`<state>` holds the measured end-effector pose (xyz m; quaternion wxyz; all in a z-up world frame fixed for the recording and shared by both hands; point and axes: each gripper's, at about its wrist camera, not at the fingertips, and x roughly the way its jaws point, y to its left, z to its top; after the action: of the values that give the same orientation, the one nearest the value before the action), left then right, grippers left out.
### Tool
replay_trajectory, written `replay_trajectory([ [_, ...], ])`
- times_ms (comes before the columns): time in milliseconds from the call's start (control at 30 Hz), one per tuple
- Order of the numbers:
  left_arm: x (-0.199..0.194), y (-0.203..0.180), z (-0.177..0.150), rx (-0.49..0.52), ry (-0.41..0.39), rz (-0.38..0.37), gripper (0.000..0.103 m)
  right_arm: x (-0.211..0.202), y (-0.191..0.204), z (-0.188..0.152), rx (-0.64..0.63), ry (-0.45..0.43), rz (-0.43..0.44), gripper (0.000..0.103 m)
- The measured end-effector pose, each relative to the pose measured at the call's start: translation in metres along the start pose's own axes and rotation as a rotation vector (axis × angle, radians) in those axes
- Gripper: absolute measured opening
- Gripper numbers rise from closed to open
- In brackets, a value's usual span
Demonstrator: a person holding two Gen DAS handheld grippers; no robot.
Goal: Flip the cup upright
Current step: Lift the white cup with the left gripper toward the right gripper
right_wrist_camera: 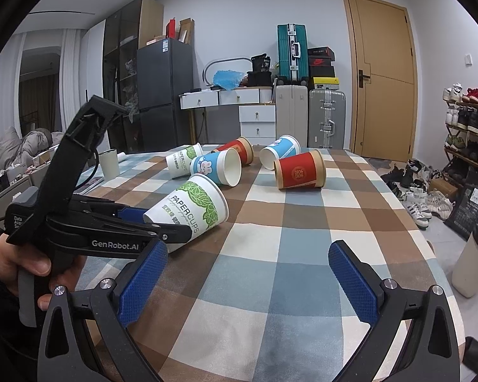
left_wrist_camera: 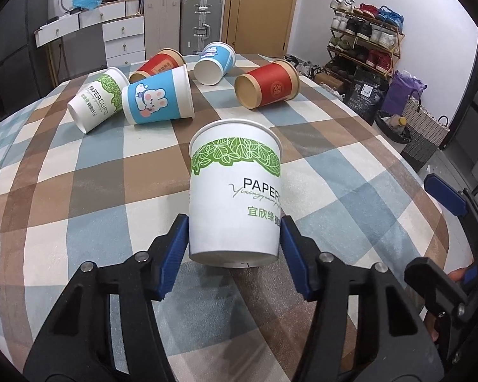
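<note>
Currently gripping the white leaf-print cup (left_wrist_camera: 235, 191) with the left gripper (left_wrist_camera: 235, 248), blue fingers (left_wrist_camera: 173, 254) pressed against both sides of its lower body near the base. Cup tilted, not upright: base lifted toward the camera, rim pointing away and resting low near the checked tabletop (left_wrist_camera: 79, 191). Same cup seen from the right wrist view (right_wrist_camera: 188, 211), lying at a slant with its open mouth up and to the right, base held in the left gripper (right_wrist_camera: 157, 222) at the near left of the tabletop (right_wrist_camera: 286, 254). Person's hand (right_wrist_camera: 32, 267) wrapped around that gripper's handle.

Right gripper (right_wrist_camera: 247, 278) hovering over the near edge, fingers (right_wrist_camera: 143, 283) spread wide, holding nothing, just right of the held cup and clear of it.

Five more cups lying on their sides at the far end: second white leaf-print cup (left_wrist_camera: 97, 98) far left, blue bunny cup (left_wrist_camera: 157, 97) touching it on the right, red cup (left_wrist_camera: 157, 65) behind those two, second blue cup (left_wrist_camera: 215, 62) with its mouth facing near, second red cup (left_wrist_camera: 267, 84) off to the right, apart from the cluster.

Behind the tabletop: suitcases (right_wrist_camera: 326, 117), white drawers (right_wrist_camera: 256, 117), wooden door (right_wrist_camera: 382, 76), shoe rack (left_wrist_camera: 363, 38) on the right.
</note>
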<state>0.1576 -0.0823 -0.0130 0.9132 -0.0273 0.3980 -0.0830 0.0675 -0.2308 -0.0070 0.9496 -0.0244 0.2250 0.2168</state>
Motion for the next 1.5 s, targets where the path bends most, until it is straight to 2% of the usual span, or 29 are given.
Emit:
replay_trajectory([
  [467,-0.052,0.024,-0.011,-0.092,-0.093,0.046,0.055,-0.003,0.009,0.001,-0.011,-0.012,0.024,0.103],
  [700,-0.077,0.035,-0.03,-0.136,-0.132,0.079,0.055,-0.003,0.015,0.001,-0.017,-0.023,0.056,0.103],
  [1133,-0.093,0.037,-0.07,-0.209,-0.138,0.077,0.055,-0.004,0.034,-0.002,-0.058,-0.025,0.111,0.103],
  [1500,-0.097,0.026,-0.091,-0.228,-0.122,0.05,0.055,-0.002,0.037,-0.003,-0.068,-0.015,0.119,0.103],
])
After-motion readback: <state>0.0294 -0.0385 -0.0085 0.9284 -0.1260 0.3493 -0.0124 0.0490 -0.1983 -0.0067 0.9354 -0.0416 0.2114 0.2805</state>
